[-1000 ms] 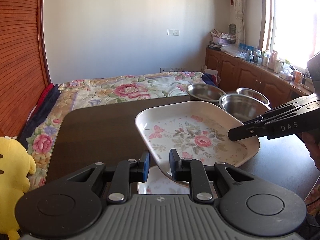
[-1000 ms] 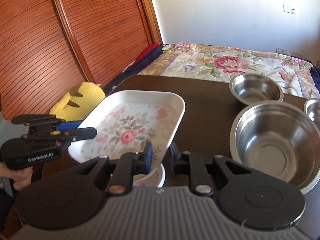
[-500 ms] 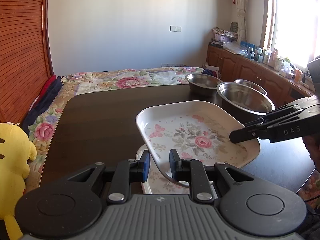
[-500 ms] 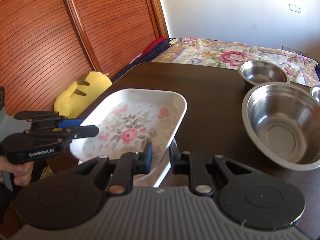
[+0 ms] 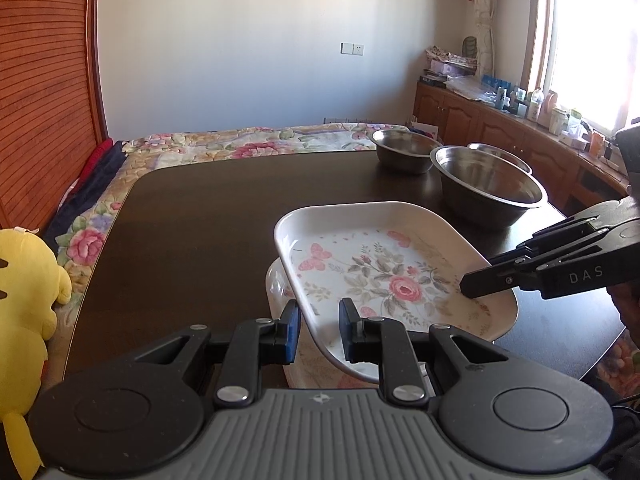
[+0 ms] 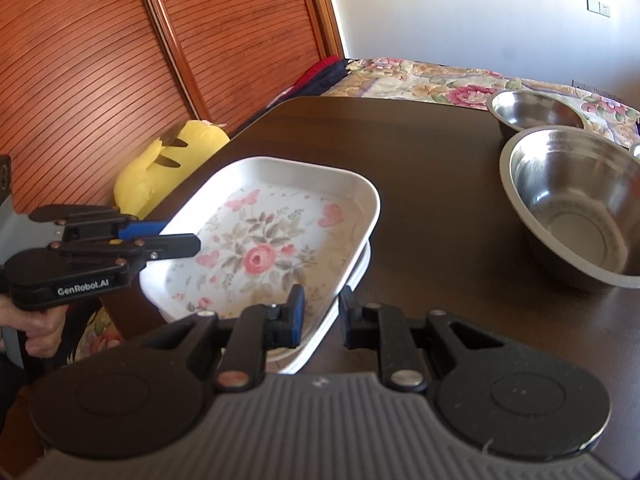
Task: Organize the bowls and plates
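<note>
Right wrist: steel bowls [image 6: 576,208] beside floral tray [image 6: 272,236]; plush [image 6: 160,172] behind.

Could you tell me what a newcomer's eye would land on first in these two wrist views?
First, the white floral tray, clamped on opposite rims by the left gripper and the right gripper and held tilted just over a matching tray on the dark table. Next, the three steel bowls grouped at the table's far right corner, and the yellow plush toy off the table's left edge.
</note>
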`<state>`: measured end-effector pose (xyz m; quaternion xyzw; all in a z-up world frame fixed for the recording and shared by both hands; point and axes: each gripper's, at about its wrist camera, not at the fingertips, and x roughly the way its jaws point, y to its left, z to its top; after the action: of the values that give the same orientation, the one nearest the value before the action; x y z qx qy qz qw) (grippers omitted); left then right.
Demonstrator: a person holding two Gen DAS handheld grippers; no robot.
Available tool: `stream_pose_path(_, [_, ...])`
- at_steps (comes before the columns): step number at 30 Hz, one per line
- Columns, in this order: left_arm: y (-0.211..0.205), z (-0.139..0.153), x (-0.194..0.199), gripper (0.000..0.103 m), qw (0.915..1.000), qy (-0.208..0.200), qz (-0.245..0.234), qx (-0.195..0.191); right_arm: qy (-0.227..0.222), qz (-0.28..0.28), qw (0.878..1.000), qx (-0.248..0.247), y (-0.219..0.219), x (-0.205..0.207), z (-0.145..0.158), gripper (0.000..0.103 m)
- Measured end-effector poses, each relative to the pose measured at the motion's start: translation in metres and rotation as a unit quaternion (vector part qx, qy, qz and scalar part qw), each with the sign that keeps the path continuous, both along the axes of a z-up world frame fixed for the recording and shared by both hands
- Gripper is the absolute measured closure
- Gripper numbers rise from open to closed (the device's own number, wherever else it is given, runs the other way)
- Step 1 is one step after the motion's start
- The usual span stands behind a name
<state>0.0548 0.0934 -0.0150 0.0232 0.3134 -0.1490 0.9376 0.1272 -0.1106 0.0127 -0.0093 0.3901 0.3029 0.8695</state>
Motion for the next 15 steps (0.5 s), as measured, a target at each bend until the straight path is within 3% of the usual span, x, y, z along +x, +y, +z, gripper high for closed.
stream_pose_path(15, [0.0018, -0.0056, 0.0016, 0.082, 0.9999, 0.009, 0.005, 0.004, -0.002, 0.011, 1.000, -0.016, 0.0072, -0.0014, -0.0013, 0.083])
